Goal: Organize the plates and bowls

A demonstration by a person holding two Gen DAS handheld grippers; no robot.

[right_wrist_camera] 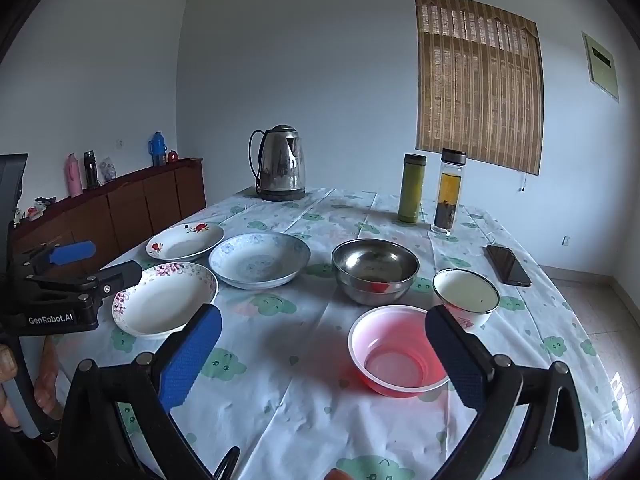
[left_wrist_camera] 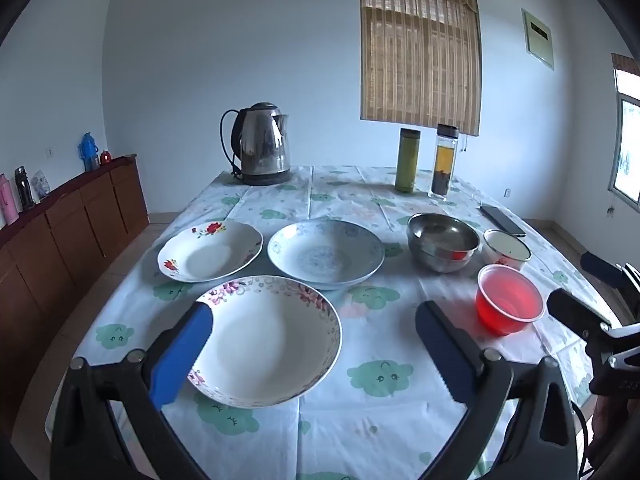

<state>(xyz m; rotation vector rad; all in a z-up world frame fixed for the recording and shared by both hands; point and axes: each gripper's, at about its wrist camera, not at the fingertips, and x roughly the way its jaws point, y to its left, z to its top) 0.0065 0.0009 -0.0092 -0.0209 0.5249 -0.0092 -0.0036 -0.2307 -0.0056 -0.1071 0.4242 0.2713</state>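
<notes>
Three plates lie on the table's left half: a pink-flowered plate (left_wrist_camera: 266, 340) (right_wrist_camera: 164, 300) nearest, a red-flowered plate (left_wrist_camera: 210, 251) (right_wrist_camera: 185, 241) behind it, a blue-patterned plate (left_wrist_camera: 326, 253) (right_wrist_camera: 259, 259) beside that. On the right stand a steel bowl (left_wrist_camera: 443, 242) (right_wrist_camera: 375, 271), a white enamel bowl (left_wrist_camera: 506, 248) (right_wrist_camera: 466, 296) and a red plastic bowl (left_wrist_camera: 509, 299) (right_wrist_camera: 400, 350). My left gripper (left_wrist_camera: 314, 354) is open and empty above the pink-flowered plate's near side. My right gripper (right_wrist_camera: 322, 364) is open and empty, just before the red plastic bowl.
An electric kettle (left_wrist_camera: 262, 144) (right_wrist_camera: 281, 163), a green flask (left_wrist_camera: 407, 160) (right_wrist_camera: 412, 188) and a glass tea bottle (left_wrist_camera: 444, 162) (right_wrist_camera: 449, 191) stand at the table's far end. A phone (left_wrist_camera: 503, 221) (right_wrist_camera: 508, 265) lies near the right edge. A wooden sideboard (right_wrist_camera: 132, 204) lines the left wall.
</notes>
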